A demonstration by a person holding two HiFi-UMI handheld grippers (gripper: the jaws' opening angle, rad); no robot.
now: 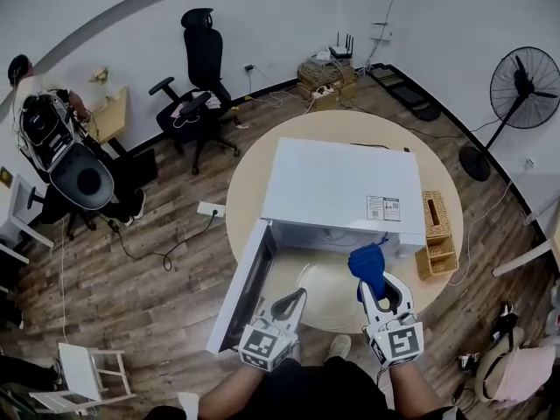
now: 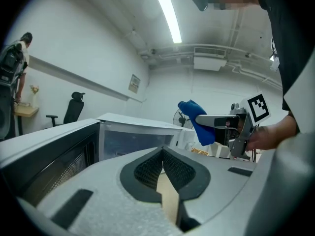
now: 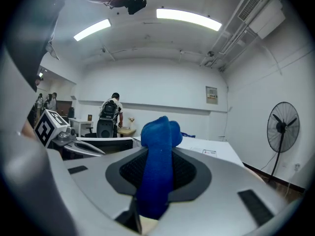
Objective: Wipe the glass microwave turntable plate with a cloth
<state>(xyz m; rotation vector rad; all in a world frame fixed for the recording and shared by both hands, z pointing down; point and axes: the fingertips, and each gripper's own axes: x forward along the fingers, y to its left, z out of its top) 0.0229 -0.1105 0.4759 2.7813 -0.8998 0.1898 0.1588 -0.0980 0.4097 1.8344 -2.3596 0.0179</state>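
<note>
A white microwave stands on the round table with its door swung open to the front left. The glass turntable plate lies faintly visible on the table before the open cavity. My right gripper is shut on a blue cloth, held up over the plate's right side. The cloth bulges out past the jaws in the right gripper view. My left gripper hovers over the plate's near left edge, shut with nothing in it. The left gripper view shows the cloth to its right.
A wicker tissue box and a small wooden tray sit at the table's right edge. On the floor stand a fan, an office chair, a power strip and a white chair. A person is at the far left.
</note>
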